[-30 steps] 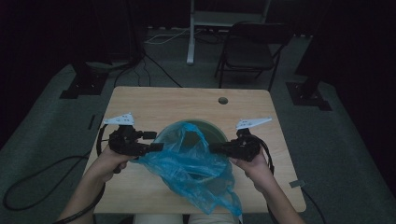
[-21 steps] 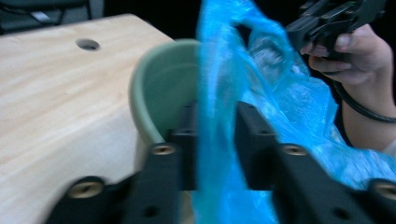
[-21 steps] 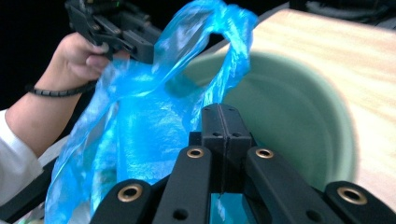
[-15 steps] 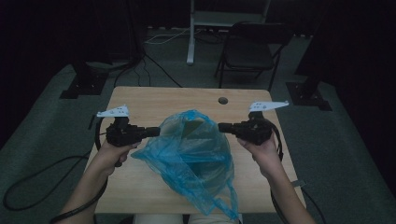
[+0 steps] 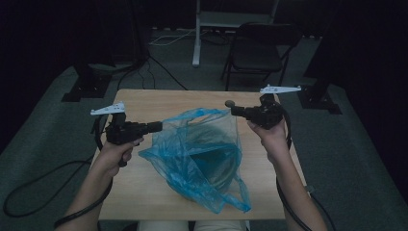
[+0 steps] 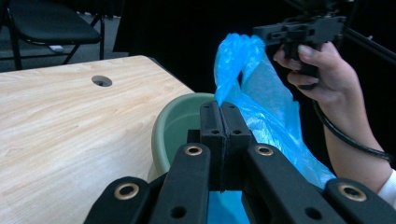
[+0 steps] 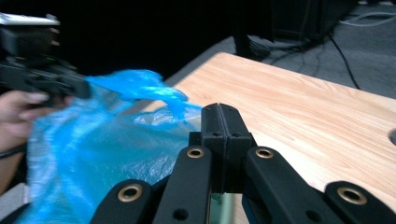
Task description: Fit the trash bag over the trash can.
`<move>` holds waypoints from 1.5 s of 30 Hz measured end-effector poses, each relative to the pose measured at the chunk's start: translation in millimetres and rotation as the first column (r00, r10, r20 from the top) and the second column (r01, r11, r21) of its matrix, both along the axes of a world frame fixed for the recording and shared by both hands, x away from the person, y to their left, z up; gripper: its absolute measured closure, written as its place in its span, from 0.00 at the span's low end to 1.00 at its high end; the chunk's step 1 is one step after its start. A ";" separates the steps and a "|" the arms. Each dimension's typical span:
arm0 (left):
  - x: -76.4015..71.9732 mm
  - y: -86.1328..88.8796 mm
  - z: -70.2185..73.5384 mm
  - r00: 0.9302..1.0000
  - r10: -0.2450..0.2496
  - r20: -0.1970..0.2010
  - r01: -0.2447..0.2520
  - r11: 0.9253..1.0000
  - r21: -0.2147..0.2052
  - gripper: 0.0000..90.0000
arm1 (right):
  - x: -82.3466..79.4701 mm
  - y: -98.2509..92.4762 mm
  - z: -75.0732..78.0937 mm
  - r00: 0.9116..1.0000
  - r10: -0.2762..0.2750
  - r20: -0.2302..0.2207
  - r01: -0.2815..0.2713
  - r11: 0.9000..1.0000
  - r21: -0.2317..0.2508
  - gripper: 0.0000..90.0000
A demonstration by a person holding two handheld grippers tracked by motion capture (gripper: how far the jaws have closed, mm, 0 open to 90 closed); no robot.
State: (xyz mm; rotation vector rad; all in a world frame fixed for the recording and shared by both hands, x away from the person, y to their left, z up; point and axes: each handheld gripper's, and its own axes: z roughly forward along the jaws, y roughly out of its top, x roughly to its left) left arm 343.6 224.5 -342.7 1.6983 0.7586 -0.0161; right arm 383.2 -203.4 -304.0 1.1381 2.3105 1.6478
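Observation:
A thin blue plastic bag (image 5: 202, 154) is stretched over a green bowl (image 6: 175, 130) in the middle of the wooden table (image 5: 144, 103). My left gripper (image 5: 159, 126) is shut on the bag's left rim; its own view shows both jaws pressed together on the blue film (image 6: 233, 65). My right gripper (image 5: 234, 110) is shut on the bag's right rim, with film (image 7: 140, 88) leading from its closed jaws. Both grippers hold the rim up above the table and spread apart. The bowl shows dimly through the bag (image 5: 211, 154). The bag's tail trails to the front edge.
A round cable hole (image 5: 230, 103) lies near the table's far edge, close to my right gripper. A black folding chair (image 5: 262, 48) and a white stand (image 5: 197, 33) sit on the floor behind the table. Cables (image 5: 29, 192) trail off on the floor at left.
Both grippers have risen and moved apart and away from the person, pulling the bag's mouth wider and tauter over the bowl.

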 end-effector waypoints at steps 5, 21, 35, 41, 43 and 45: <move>-4.8 -4.3 1.2 1.000 0.027 0.015 -0.028 0.998 0.062 0.81 | -2.2 1.6 3.2 0.996 -0.069 0.052 0.072 0.996 -0.059 1.00; -45.5 -65.5 32.8 0.994 0.024 0.109 -0.048 0.973 0.225 0.33 | 5.5 -2.5 21.6 0.987 -0.146 0.072 0.149 0.988 -0.038 1.00; -48.9 -75.7 19.6 0.997 0.016 0.080 -0.036 0.968 0.249 0.31 | 11.9 -47.7 4.4 0.958 -0.285 0.018 0.285 0.957 -0.056 1.00; -78.6 -91.9 25.7 0.985 -0.031 0.171 -0.018 0.960 0.279 0.31 | 20.8 -30.5 -1.9 0.966 -0.260 0.003 0.260 0.964 -0.056 1.00; -79.5 -94.9 24.3 0.980 -0.032 0.198 -0.031 0.951 0.307 0.35 | 21.5 -23.8 -2.6 0.970 -0.243 0.003 0.243 0.969 -0.050 1.00; -76.3 -93.8 22.3 0.978 -0.039 0.205 -0.027 0.951 0.309 0.56 | 21.2 -21.6 -2.6 0.971 -0.237 0.003 0.237 0.970 -0.051 1.00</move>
